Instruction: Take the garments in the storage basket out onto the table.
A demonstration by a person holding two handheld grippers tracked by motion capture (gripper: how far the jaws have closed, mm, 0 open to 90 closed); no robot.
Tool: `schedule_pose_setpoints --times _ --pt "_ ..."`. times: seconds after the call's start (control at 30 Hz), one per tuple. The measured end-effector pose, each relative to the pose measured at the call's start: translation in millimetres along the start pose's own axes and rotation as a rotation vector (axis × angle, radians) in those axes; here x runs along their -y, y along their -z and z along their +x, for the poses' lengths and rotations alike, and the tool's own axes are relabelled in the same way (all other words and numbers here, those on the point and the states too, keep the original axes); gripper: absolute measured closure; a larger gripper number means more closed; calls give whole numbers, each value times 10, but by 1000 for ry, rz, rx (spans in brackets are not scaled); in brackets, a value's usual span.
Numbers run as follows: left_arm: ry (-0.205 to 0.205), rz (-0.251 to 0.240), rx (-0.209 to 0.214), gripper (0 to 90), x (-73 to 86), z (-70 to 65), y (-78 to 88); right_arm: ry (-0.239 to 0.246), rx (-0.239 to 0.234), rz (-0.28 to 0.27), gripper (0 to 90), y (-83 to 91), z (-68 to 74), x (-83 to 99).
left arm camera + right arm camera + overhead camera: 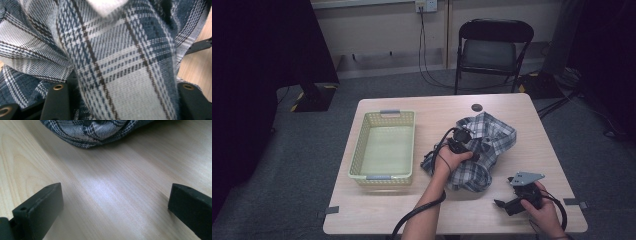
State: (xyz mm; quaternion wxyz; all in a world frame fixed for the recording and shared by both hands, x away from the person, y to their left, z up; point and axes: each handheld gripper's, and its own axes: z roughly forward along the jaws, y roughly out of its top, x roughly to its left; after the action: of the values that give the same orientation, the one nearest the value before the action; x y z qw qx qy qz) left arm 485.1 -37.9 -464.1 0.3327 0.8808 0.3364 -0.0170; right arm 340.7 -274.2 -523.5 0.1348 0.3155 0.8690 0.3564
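Shirt [484, 145] may slip short of the basket [384, 145].
Left gripper [460, 142] has a fold between half-parted jaws, whether clamped is unclear; right gripper [508, 202] rests released, unable to help.

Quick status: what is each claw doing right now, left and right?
Left claw: jaws astride a fold of the crumpled blue-and-white plaid cloth shirt; whether they pinch it cannot be told.
Right claw: open, empty, above the light wooden table.

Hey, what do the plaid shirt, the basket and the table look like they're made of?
Plaid shirt: soft woven cloth, likely cotton; the threads show up close and it crumples in folds. Basket: pale yellow-green moulded plastic, with perforated walls. Table: light wood or wood-look laminate, smooth, with visible grain and a slight sheen.
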Motion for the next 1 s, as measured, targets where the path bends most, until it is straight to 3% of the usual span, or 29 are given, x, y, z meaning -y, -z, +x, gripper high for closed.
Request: schedule_pose_setpoints --times 0.23,0.67,1.0 --pt "4 -43 34 320 39 30 -8 0 0 0 0 0 0 0" --pt "-15 -31 6 188 48 -14 -21 0 1 0 0 1 1 1" --pt "-29 -48 16 90 36 -60 68 -1 1 1 0 2 3 1"
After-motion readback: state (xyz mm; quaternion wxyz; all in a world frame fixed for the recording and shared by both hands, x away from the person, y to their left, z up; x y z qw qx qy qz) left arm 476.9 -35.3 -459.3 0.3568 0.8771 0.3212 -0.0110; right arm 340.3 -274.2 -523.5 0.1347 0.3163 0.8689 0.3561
